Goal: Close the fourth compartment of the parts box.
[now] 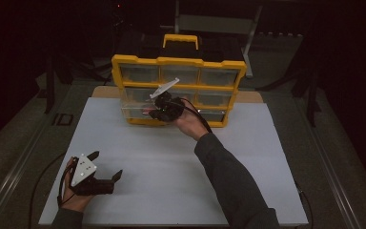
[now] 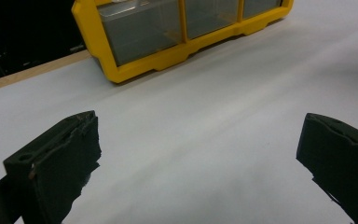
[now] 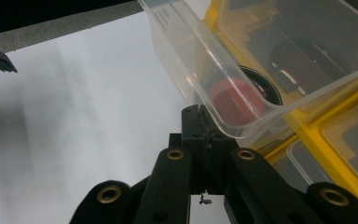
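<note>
Drawer pulled out, lengthwise toward person

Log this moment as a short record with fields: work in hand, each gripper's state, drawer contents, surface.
work in hand: right gripper at a clear plastic drawer pulled partway out of the yellow drawer cabinet
right gripper: jaws shut, pressed together at the drawer's front edge
left gripper: jaws open, nothing between them, over the near left of the white board
drawer contents: a red round thing seen through the clear wall; what it is cannot be told
cabinet: stands upright at the far edge of the board, black and yellow handle on top
</note>
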The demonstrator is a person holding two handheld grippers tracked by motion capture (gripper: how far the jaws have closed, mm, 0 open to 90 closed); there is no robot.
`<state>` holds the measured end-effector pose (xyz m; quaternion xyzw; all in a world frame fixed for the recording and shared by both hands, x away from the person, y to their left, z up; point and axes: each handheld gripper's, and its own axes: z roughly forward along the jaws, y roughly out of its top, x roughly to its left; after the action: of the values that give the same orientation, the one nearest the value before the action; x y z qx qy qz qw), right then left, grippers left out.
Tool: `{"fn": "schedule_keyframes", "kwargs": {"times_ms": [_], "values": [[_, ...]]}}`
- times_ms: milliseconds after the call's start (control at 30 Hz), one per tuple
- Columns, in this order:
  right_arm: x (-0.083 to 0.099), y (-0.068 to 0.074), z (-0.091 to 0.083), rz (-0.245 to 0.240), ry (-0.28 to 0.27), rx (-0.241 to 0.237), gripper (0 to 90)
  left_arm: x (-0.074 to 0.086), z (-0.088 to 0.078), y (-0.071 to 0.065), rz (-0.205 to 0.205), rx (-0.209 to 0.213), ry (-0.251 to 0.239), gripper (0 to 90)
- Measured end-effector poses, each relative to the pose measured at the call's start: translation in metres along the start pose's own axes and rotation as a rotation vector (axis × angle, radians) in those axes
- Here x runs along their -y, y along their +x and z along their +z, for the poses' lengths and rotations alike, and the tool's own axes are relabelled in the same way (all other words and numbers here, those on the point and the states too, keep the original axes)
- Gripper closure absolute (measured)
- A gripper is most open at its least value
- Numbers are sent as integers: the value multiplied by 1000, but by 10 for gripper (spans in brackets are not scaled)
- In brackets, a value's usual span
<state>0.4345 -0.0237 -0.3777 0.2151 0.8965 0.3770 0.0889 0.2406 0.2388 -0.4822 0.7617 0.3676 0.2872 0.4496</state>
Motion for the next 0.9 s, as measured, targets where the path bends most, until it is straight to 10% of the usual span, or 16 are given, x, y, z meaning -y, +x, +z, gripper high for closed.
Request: {"fn": "schedule_keyframes", "kwargs": {"times_ms": [900], "values": [[-6,-7,5,-10,-4,66,898,0,-1,1,-5,-17,-14,0]]}}
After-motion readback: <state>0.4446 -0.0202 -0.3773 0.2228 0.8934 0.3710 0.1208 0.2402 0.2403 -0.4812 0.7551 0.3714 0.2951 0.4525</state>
